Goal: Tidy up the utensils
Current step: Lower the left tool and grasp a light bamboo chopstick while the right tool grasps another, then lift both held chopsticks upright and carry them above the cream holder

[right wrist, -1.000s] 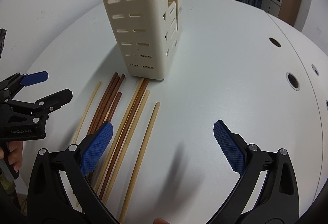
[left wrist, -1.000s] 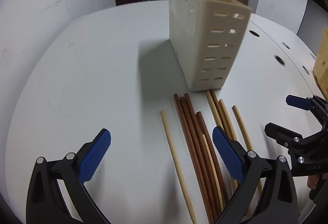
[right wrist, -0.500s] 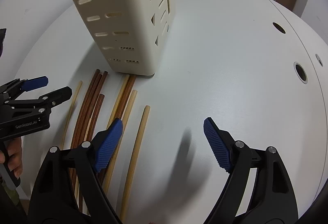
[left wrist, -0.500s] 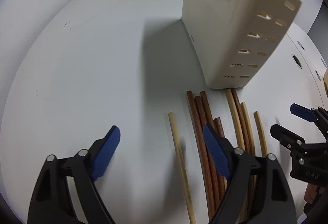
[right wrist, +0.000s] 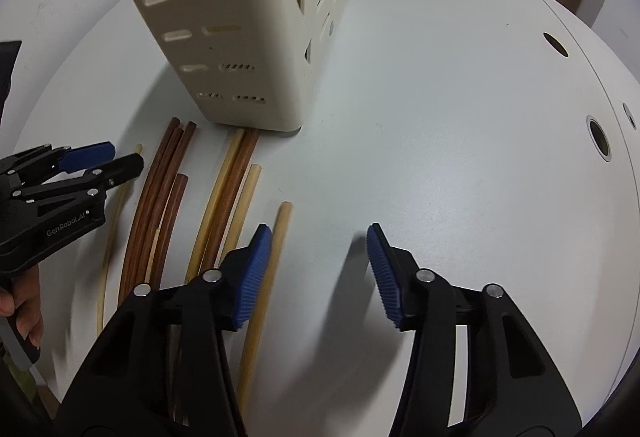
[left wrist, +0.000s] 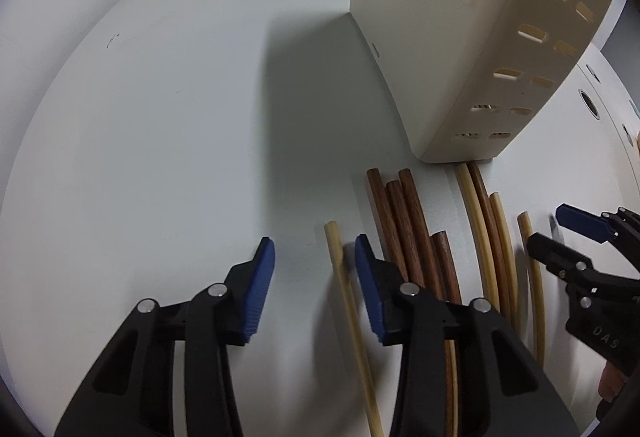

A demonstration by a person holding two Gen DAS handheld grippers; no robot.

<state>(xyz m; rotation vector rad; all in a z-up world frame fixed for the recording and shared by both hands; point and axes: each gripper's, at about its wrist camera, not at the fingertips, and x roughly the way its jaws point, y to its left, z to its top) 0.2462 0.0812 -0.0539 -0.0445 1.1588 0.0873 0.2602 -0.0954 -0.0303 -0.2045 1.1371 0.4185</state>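
While my left fingers (left wrist: 314, 265) and right fingers (right wrist: 319, 257), both half-closing on nothing, hover, "GenRobot.AI" reads on the left one, chopsticks (right wrist: 160, 197) running near-to-far toward the holder (right wrist: 224, 17).

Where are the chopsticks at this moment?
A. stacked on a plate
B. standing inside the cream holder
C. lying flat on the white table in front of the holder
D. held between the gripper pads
C: the chopsticks lie on the white table before the cream holder.
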